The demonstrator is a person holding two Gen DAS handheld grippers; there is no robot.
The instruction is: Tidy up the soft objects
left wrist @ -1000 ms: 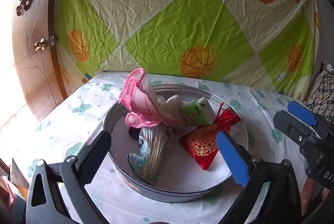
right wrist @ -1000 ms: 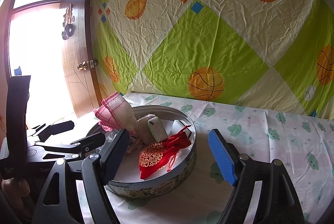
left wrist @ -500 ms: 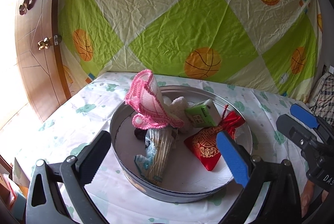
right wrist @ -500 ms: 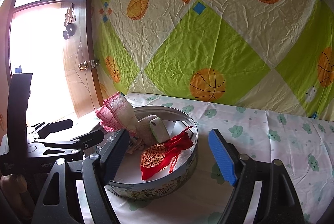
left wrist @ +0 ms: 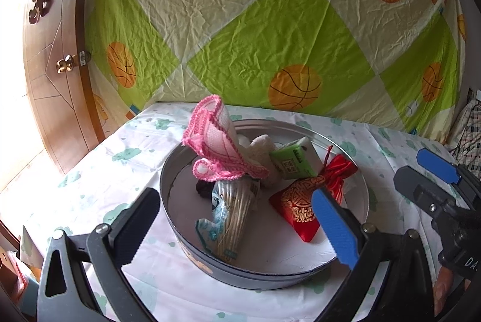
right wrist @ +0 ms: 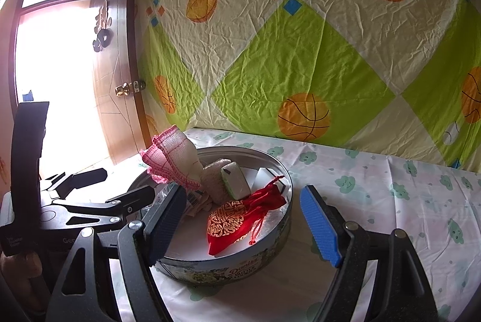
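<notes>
A round metal cookie tin (left wrist: pixel 354 183) (right wrist: pixel 228 271) stands on the table and holds several soft things: a pink crocheted cloth (left wrist: pixel 215 141) (right wrist: pixel 173 155), a white plush piece (left wrist: pixel 261 147), a green tissue pack (left wrist: pixel 291 161) (right wrist: pixel 236 179), a red drawstring pouch (left wrist: pixel 309 198) (right wrist: pixel 237 218) and a striped bag (left wrist: pixel 234 208). My left gripper (left wrist: pixel 237 229) is open and empty, just short of the tin's near rim. My right gripper (right wrist: pixel 243 223) is open and empty, near the tin's right side.
The table (right wrist: pixel 390 189) has a white cloth with green cloud prints. A green and cream sheet (left wrist: pixel 270 21) hangs behind it. A wooden door (left wrist: pixel 51 57) stands at the left. The right gripper's body (left wrist: pixel 436 195) shows at the right of the left wrist view.
Both grippers have drawn back slightly and drifted left, so the tin sits a little further right in the left view. Nothing in the tin has moved.
</notes>
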